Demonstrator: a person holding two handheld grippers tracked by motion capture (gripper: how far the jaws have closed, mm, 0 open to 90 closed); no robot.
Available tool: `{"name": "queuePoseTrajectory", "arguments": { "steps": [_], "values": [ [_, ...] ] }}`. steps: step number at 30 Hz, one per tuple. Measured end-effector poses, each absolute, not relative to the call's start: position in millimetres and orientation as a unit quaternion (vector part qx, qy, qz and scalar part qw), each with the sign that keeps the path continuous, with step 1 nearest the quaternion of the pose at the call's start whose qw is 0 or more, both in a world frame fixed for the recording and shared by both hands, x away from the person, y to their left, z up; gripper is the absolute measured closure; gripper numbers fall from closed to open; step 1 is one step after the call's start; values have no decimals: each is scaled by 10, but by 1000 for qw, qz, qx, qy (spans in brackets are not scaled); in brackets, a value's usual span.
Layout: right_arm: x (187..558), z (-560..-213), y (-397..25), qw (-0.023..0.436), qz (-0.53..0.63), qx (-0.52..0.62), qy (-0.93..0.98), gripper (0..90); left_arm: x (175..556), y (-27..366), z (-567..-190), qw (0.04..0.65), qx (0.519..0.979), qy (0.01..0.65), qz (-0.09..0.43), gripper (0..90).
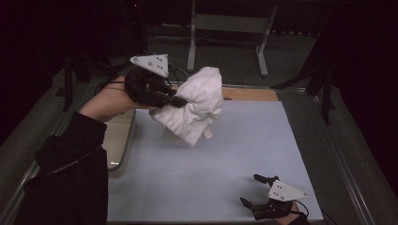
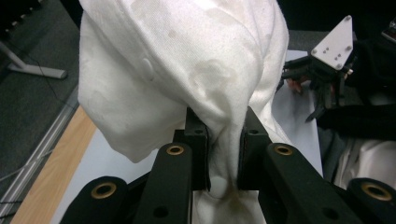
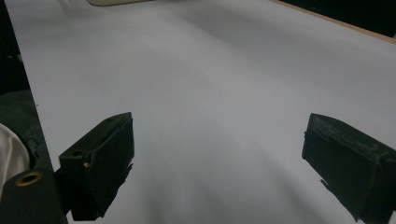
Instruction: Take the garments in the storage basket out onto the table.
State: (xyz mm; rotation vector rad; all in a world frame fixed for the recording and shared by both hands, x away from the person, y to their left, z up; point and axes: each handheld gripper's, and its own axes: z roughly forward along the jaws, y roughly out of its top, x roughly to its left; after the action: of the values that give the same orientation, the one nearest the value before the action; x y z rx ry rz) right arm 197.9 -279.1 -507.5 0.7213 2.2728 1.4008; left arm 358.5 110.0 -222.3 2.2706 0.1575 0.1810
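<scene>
Your left gripper (image 1: 174,101) holds the cloth (image 1: 197,105) up off the mat (image 1: 225,154), at the far left of the table. Its jaws are pressed together on a bunched fold of the white fabric; in the left gripper view the cloth (image 2: 187,70) is squeezed into a narrow neck between the two pads and swells out above them in a crumpled mass. The rest of the cloth hangs down and to the right of the jaws, with one corner drooping toward the mat but not touching it, as far as the high view shows. Faint stains mark the fabric near the grip.

Your right gripper (image 1: 259,191) sits at the near right corner of the mat, well apart from the cloth. Its jaws are spread wide with nothing between them; in the right gripper view they stand over bare mat (image 3: 210,93).

A tray (image 1: 119,140) lies at the left edge of the mat, just below your left hand (image 1: 110,101). A strip of wooden tabletop (image 1: 248,93) shows beyond the mat's far edge.
</scene>
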Motion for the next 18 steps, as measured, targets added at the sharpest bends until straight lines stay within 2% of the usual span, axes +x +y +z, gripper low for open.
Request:
{"name": "queuePoseTrajectory", "arguments": {
  "steps": [18],
  "values": [
    [1979, -5071, -2799, 186, 498, 258, 807, 92, 3659, 607, -2372, 409, 903, 98, 80, 793]
  ]
}}
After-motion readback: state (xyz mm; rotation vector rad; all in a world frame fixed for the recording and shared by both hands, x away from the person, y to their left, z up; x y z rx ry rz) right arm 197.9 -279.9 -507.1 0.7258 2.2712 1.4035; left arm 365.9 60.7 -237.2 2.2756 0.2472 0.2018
